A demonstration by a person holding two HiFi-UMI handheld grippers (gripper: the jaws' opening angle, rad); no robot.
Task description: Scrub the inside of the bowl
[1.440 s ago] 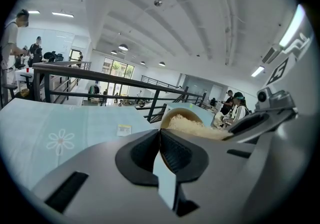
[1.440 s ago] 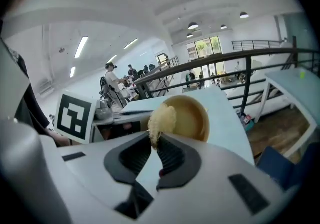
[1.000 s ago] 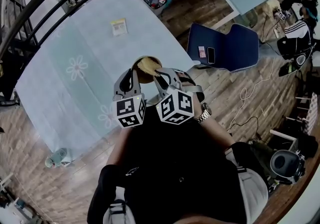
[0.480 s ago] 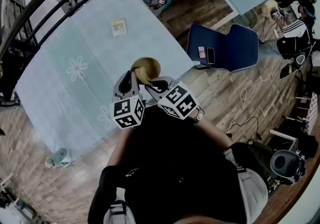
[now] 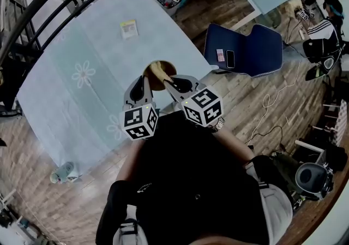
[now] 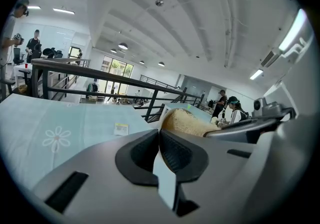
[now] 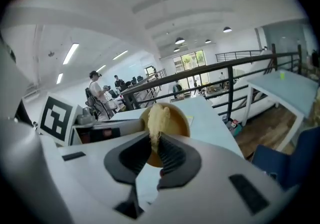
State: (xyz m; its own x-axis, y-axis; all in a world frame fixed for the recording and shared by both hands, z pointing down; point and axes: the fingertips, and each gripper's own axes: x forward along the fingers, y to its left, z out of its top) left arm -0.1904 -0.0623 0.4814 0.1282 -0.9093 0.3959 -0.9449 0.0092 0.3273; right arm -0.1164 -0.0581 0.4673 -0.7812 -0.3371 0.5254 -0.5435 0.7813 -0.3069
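We begin with the pale blue, flower-printed bench (image 5: 82, 36). Over its near edge is the wooden bowl (image 5: 158, 69), tipped so that its hollow faces the right claw; we cannot tell whether its base rests on the bench. The left claw (image 6: 160, 135) is pinched together on the bowl's rim at the left side, bracing it. The right claw (image 7: 152, 143) is clamped on a pale, fibrous scrub pad (image 7: 156, 115), whose free end reaches into the bowl's hollow. We judge that the scrubbing itself is the step in hand, with the pad inside the bowl and the bowl steadied. We cannot read how much of the inside is done. As we see it, the next move calls for sweeping the pad round the inner wall and down to the bottom with firm pressure. The left claw's hold on the rim must resist that push so the bowl neither twists nor slips free.
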